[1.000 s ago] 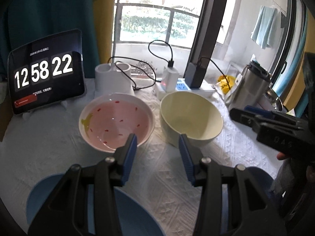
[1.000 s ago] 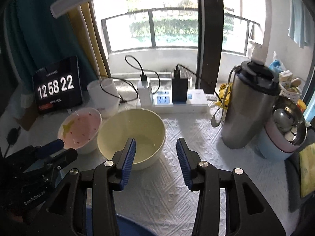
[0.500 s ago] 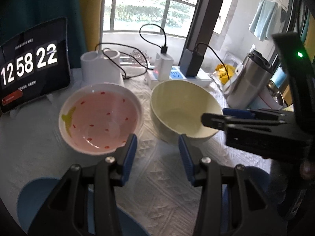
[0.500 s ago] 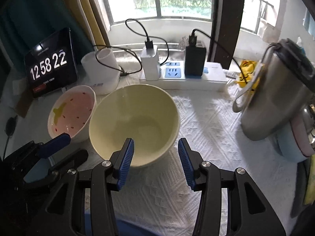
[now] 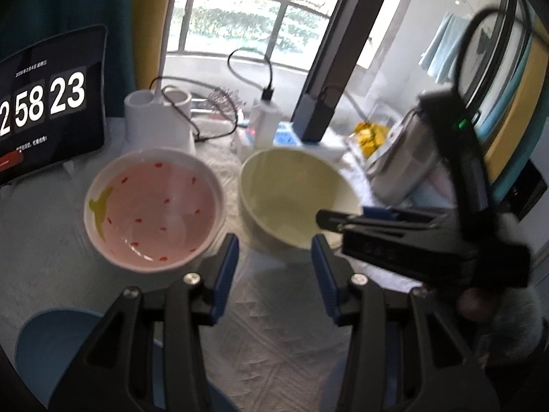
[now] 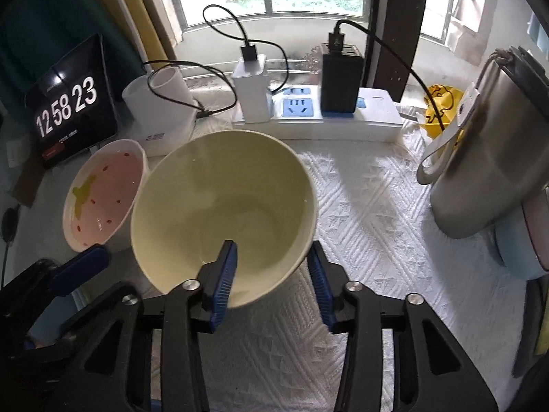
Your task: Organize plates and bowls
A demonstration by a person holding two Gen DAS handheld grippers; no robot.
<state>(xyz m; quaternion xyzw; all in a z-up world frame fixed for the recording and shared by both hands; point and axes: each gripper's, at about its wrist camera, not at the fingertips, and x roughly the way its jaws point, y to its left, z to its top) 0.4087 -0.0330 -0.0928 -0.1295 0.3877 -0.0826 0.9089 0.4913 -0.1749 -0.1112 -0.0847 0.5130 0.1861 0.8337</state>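
A pale yellow bowl (image 6: 223, 202) stands on the white cloth, with a pink bowl with red specks (image 6: 103, 195) touching its left side. My right gripper (image 6: 271, 245) straddles the yellow bowl's near rim, one finger inside and one outside. Its jaws are closing and still stand apart from the wall. The left wrist view shows the same yellow bowl (image 5: 291, 199) and pink bowl (image 5: 154, 206). There my left gripper (image 5: 274, 250) hangs open and empty just in front of the gap between them. A blue plate (image 5: 51, 343) lies under the left gripper.
Behind the bowls stand a tablet clock (image 6: 68, 103), a white holder (image 6: 158, 106) and a power strip (image 6: 319, 116) with chargers and cables. A steel flask (image 6: 487, 158) and a blue-and-pink pot (image 6: 521, 240) crowd the right side. White cloth (image 6: 377, 223) lies between.
My right gripper came forward and down over the yellow bowl's near rim and narrowed its jaws around it. The left gripper turned slightly, so both bowls look larger.
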